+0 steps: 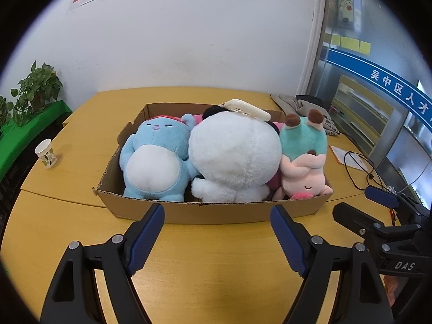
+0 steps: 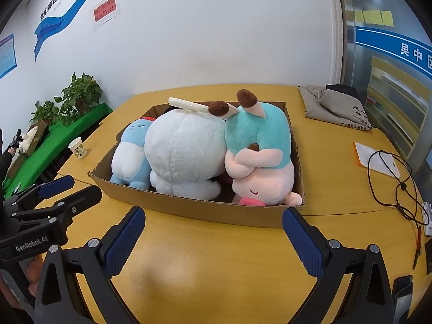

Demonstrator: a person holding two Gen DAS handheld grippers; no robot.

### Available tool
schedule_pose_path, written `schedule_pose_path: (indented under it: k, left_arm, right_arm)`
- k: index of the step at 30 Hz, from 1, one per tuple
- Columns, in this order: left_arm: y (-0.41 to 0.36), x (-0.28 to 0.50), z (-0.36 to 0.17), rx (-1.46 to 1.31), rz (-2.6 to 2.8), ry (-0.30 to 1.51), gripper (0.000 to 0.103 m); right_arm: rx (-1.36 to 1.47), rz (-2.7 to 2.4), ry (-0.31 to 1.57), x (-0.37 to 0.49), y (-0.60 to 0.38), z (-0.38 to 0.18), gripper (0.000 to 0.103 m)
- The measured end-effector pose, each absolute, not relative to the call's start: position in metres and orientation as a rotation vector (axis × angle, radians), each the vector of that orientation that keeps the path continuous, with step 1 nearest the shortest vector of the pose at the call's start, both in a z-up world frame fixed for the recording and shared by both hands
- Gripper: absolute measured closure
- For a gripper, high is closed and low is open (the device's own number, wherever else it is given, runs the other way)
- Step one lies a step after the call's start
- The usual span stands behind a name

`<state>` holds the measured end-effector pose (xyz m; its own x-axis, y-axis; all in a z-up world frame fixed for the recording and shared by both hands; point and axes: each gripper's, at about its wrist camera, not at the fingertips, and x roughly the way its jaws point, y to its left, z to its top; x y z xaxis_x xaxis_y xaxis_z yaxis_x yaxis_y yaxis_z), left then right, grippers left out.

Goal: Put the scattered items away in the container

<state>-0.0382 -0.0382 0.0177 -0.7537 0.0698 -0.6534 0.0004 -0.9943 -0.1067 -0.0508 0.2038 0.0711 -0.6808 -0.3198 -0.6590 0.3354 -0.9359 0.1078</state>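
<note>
Yellow desk [image 1: 216,256]: cardboard box [image 1: 229,212] just ahead of both grippers, three plush toys packed inside. Left gripper [image 1: 217,237] and right gripper [image 2: 213,243] both spread wide, holding nothing.

"DAS" stands in white on the right gripper [image 1: 378,232], right of the left gripper's fingers. "GenRobot.AI" marks the left gripper [image 2: 40,197], left of the right fingers. "吴中区人才" runs along a blue band [image 1: 378,75] far beyond, right.
</note>
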Motion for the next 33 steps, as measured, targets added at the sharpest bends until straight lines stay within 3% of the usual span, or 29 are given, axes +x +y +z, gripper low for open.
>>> schedule_pose_path:
  k: [26, 33]
  left_arm:
    - [-0.047, -0.054, -0.003, -1.178, 2.868, -0.194, 0.022]
    - [-0.049, -0.055, -0.008, -1.208, 2.778, -0.304, 0.021]
  right_arm:
    - [1.021, -2.616, 0.085, -0.056, 0.195, 0.064, 0.0]
    - [1.03, -2.615, 0.087, -0.057, 0.195, 0.06, 0.0]
